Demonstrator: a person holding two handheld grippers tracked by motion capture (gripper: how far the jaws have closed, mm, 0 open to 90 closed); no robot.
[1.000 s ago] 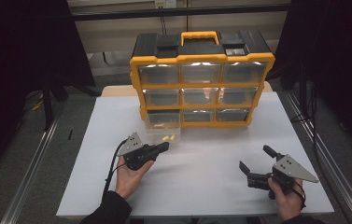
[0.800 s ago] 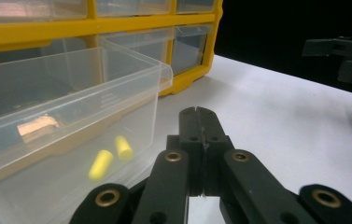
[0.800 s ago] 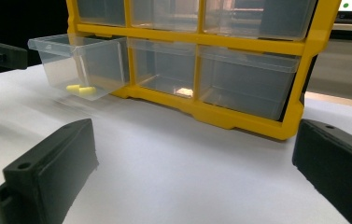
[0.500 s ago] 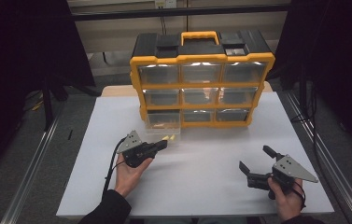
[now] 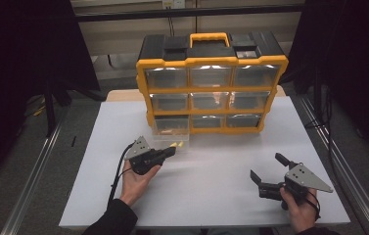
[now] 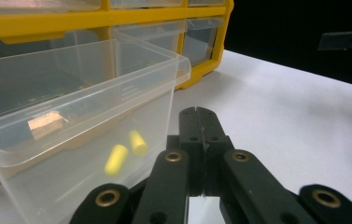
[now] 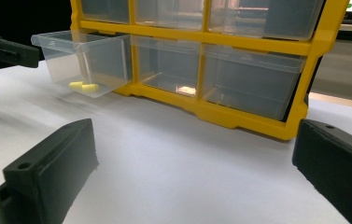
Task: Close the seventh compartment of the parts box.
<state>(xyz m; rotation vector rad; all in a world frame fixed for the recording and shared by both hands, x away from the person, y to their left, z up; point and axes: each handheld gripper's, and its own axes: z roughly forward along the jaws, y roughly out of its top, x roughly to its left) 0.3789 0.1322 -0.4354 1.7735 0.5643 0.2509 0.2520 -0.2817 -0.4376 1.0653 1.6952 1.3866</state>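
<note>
High view, left gripper (image 5: pixel 171 151) clenched empty beside pulled-out clear drawer (image 5: pixel 172 138) at centre, right gripper (image 5: pixel 268 170) spread wide at lower right.

floor: grey (image 5: pixel 50 196) | curtains: black (image 5: pixel 20 73) | wall: beige (image 5: pixel 123 29)

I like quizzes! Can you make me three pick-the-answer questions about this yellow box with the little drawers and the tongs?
1. Which drawer is pulled out?
A. top right
B. bottom left
C. middle

2. How many yellow pieces lie in that drawer?
A. two
B. five
C. none

3. How are the left tongs?
A. wide open
B. shut
C. holding a drawer

Answers:
1 B: in the high view, the bottom left drawer sticks out of the organizer toward the left tongs.
2 A: the left gripper view shows two small yellow pieces through the clear wall.
3 B: their jaws meet with nothing between, while the right tongs stand open.
</note>
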